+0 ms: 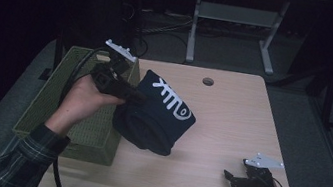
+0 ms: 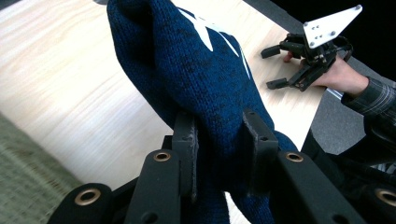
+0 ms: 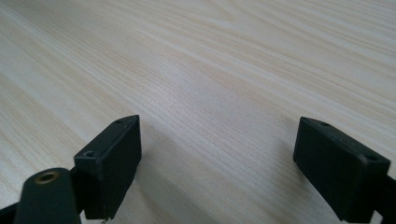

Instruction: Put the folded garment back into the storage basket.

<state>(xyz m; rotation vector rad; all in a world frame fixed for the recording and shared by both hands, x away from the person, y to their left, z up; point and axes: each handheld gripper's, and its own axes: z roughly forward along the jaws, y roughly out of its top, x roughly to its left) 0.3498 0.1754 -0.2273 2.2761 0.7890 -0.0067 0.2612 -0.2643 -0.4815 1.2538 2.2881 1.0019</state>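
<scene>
The dark blue knitted garment (image 1: 157, 115) (perhaps a sweater) hangs partly lifted over the table (image 1: 231, 119), beside the green basket (image 1: 59, 102). The left gripper (image 2: 218, 140) is clamped on its fabric; the right gripper (image 1: 231, 178) rests apart, jaws wide.

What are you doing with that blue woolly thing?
A person holds a gripper in each hand at a wooden table. The left gripper has its fingers pinched on a dark blue knitted garment with a white pattern, lifting it beside a green basket. The right gripper rests open near the table's front edge, holding nothing.
</scene>
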